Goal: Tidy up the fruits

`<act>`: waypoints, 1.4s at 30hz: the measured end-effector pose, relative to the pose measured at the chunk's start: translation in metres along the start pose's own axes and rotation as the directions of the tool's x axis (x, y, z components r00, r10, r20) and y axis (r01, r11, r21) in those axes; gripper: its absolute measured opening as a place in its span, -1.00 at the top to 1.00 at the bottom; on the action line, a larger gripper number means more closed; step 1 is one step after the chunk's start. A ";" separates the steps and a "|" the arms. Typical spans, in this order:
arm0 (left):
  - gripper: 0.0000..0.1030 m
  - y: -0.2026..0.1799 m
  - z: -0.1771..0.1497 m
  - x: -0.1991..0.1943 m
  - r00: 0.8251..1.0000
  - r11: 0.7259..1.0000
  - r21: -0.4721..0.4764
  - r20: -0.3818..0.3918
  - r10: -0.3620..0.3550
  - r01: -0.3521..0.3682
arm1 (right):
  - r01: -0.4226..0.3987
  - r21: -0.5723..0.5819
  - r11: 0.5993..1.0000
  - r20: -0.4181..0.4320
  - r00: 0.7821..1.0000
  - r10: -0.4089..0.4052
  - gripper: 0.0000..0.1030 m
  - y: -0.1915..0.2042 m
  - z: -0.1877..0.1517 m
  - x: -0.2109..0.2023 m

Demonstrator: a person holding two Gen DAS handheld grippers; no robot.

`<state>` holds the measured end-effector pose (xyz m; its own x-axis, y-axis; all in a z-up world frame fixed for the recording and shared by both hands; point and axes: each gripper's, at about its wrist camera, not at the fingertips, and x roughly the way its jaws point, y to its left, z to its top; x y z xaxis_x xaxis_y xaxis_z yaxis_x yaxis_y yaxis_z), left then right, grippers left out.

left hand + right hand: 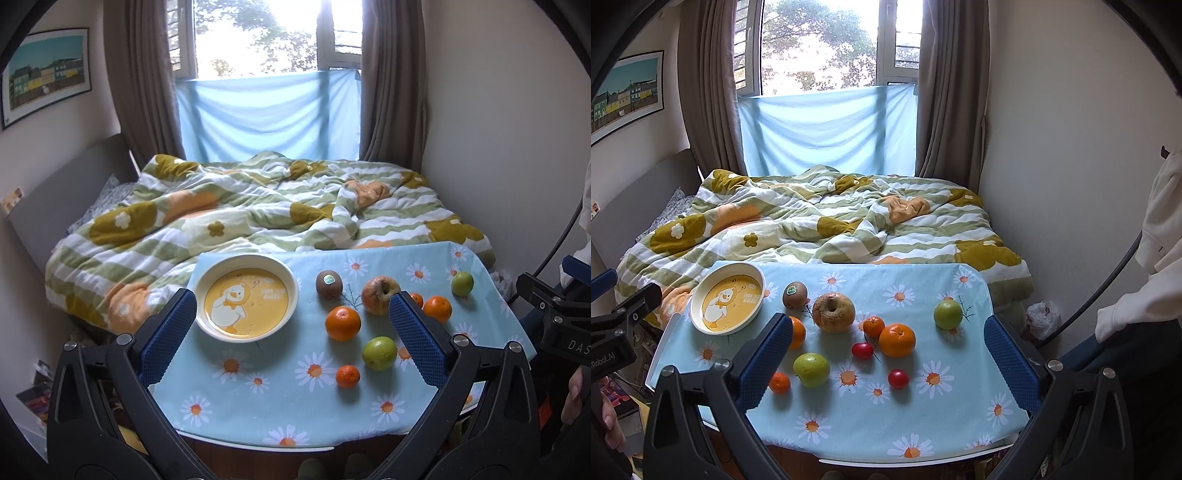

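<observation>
Left gripper [293, 325]: low in the left wrist view, hovering over the near edge of the tabletop; fingers [168, 334] spread wide apart, nothing between them

Right gripper [886, 354]: low in the right wrist view; fingers [1010, 363] wide apart and holding nothing

Tabletop [849, 424]: covered with a light blue daisy-print cloth; fills the lower middle of both views, with a bed [812, 221] behind it

Plate [728, 297]: white rim, yellow centre with a cartoon duck; at the left of the tabletop in the right wrist view; no fruit in it

Kiwi [795, 294]: just right of the plate, sticker on top

Apple [833, 312]: wrinkled, reddish-brown, near the middle, just right of the kiwi

Oranges: a large one [897, 340] at centre with a smaller one [873, 326] touching its upper left; another [796, 332] partly behind the left finger; a small one [780, 382] lower left

Green fruits: one [811, 369] at lower centre; one [948, 314] well apart at the right

Cherry tomatoes: one [862, 350] beside the large orange; one [898, 378] below it
</observation>
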<state>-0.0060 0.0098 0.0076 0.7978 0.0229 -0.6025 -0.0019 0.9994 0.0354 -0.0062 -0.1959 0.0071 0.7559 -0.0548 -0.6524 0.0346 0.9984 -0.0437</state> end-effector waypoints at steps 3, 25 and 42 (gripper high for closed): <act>-1.00 0.000 0.000 0.000 1.000 1.000 0.000 0.000 -0.001 0.001 | 0.000 0.000 1.000 0.001 1.000 0.000 -1.00 0.000 0.000 0.000; -1.00 -0.003 -0.003 0.011 0.996 0.996 0.010 -0.033 -0.085 0.085 | 0.002 0.032 1.000 -0.025 1.000 -0.001 -1.00 0.002 -0.006 -0.004; -1.00 -0.069 -0.058 0.092 0.964 0.974 0.094 -0.193 -0.184 0.205 | -0.022 -0.020 1.000 -0.186 0.982 0.017 -1.00 -0.052 -0.057 0.083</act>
<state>0.0329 -0.0558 -0.0966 0.6527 -0.1569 -0.7412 0.2188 0.9757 -0.0139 0.0171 -0.2533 -0.0879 0.6215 -0.0383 -0.7825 0.0050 0.9990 -0.0450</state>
